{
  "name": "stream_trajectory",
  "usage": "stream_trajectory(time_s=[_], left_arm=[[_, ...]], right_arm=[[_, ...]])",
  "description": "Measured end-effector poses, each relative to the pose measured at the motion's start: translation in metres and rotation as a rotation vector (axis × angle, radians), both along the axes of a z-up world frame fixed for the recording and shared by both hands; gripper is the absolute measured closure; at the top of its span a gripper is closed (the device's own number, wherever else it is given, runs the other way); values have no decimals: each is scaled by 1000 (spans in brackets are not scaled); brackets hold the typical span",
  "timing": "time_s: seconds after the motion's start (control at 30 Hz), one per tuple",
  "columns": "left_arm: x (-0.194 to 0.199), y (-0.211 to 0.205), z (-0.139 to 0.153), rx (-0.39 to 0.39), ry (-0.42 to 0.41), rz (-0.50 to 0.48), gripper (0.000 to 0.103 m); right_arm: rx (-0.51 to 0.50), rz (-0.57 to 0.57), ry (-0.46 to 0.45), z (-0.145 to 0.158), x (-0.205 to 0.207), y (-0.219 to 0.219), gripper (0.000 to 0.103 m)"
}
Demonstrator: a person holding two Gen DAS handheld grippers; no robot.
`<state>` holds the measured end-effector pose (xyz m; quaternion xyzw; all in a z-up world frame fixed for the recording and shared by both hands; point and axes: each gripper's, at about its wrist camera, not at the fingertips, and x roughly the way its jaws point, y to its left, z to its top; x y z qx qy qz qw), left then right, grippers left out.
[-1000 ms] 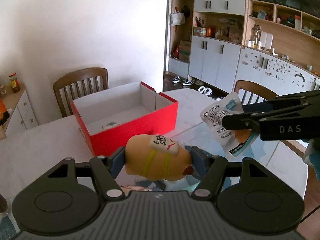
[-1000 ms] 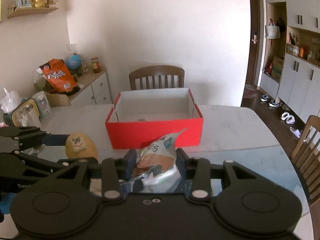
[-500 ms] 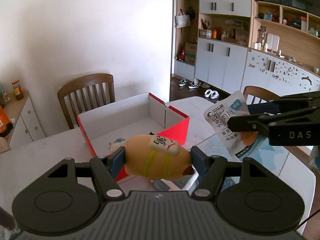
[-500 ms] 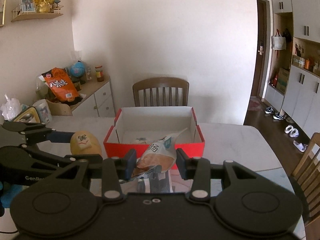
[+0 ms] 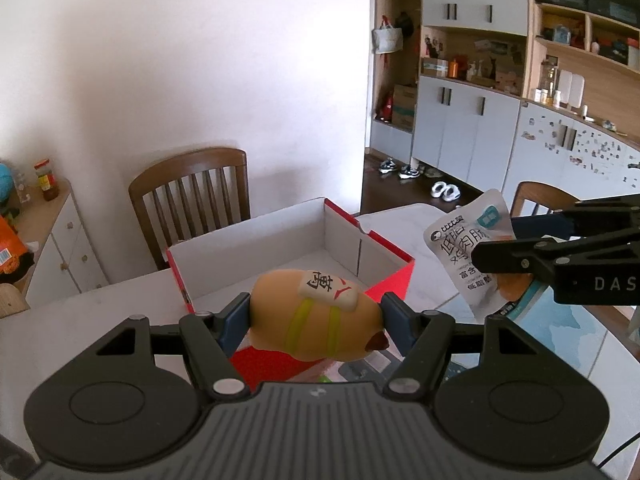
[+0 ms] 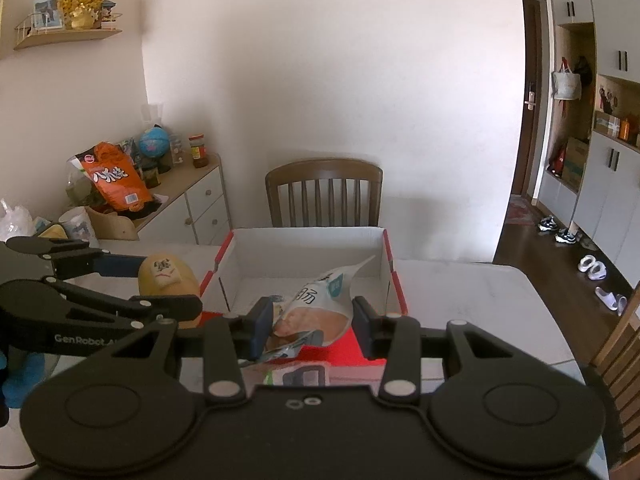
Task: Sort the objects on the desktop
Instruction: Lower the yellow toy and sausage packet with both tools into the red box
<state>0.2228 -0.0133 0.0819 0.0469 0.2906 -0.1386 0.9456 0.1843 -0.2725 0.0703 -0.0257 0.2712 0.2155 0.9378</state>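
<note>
My left gripper [image 5: 316,320] is shut on a tan potato-shaped toy [image 5: 316,314] with yellow stripes and a white label. It hangs over the near wall of the open red box [image 5: 394,280] with a white inside. In the right wrist view my right gripper [image 6: 313,320] is shut on a white snack pouch [image 6: 316,304], held above the front edge of the red box [image 6: 394,292]. That view shows the toy [image 6: 166,276] and left gripper [image 6: 160,280] at the left. The pouch [image 5: 466,248] and right gripper [image 5: 496,248] appear at the right in the left wrist view.
The box stands on a white marble table [image 6: 460,292]. A wooden chair [image 6: 324,196] is behind the box. A low white cabinet [image 6: 192,204] with an orange bag and a globe stands at the left. A second chair [image 5: 536,200] and tall cupboards are at the right.
Both grippers have moved forward toward the box with their loads. The box now looks nearer and lies partly under the held toy and pouch.
</note>
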Motion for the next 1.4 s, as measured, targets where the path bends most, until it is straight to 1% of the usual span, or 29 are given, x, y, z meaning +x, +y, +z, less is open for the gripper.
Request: stream_trajectory(time_s=[0.1, 0.23, 0.43, 0.77, 0.93, 1.23, 1.4], left_arm=[[11, -3, -4, 8, 5, 13, 34], [24, -6, -9, 0, 16, 31, 34], [45, -9, -15, 18, 25, 49, 34], [80, 1, -18, 50, 32, 75, 34], [103, 10, -22, 11, 71, 84, 34], [134, 15, -35, 21, 121, 84, 34], [150, 13, -49, 35, 167, 70, 34]], right_arm=[[0, 6, 0, -1, 12, 0, 61], [0, 15, 0, -4, 28, -1, 61], [6, 30, 3, -8, 51, -1, 61], [11, 51, -2, -13, 88, 0, 61], [24, 51, 9, -18, 103, 3, 61], [-4, 71, 8, -25, 125, 16, 61], [-10, 76, 26, -33, 138, 21, 61]])
